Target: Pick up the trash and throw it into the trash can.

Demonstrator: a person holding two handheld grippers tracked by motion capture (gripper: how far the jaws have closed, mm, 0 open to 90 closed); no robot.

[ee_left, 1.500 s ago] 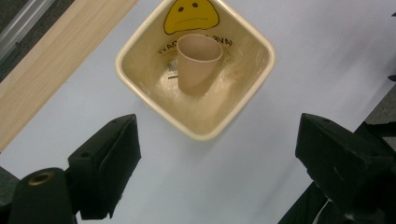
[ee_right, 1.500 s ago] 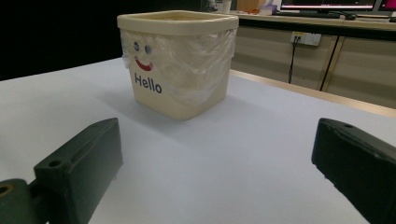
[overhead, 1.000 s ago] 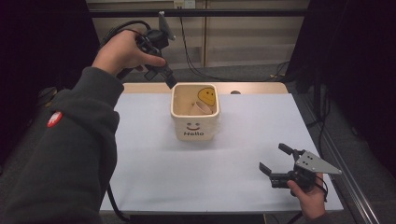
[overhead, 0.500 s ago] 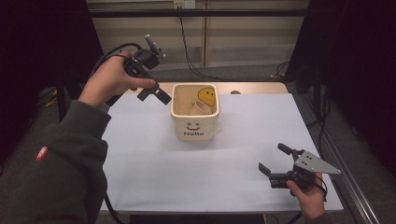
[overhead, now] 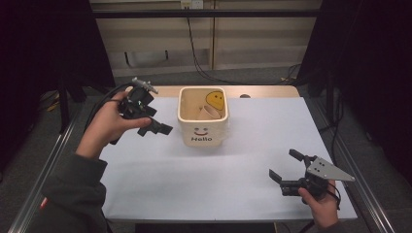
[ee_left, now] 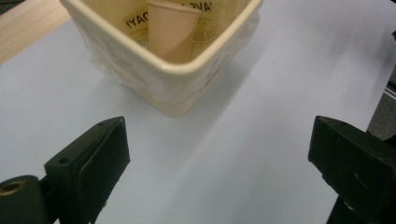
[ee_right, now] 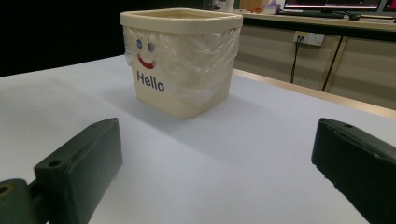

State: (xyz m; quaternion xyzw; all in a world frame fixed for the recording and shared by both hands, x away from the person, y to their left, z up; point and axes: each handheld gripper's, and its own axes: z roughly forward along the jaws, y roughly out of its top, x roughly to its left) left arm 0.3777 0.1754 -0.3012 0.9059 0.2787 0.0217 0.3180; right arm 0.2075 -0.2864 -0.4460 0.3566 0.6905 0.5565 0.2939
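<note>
Paper cup (ee_left: 171, 29) in cream bin (overhead: 202, 116), counter (overhead: 194, 194) centre, leaning toward the bin's 3 o'clock wall.

Cup reads as thin paper: likely very light, soft-walled, easily crushed, so a gentle pinch on the rolled rim or upper wall seems safest. Bin carries a clear plastic liner (ee_right: 196, 60) folded over its rim; probably slippery, and may snag jaws going in. Left gripper (overhead: 148, 119) hovers at the bin's 9 o'clock, jaws wide, holding nothing. Right gripper (overhead: 287, 171) rests low at the counter's 5 o'clock, well apart from the bin, jaws wide, also unloaded.
</note>
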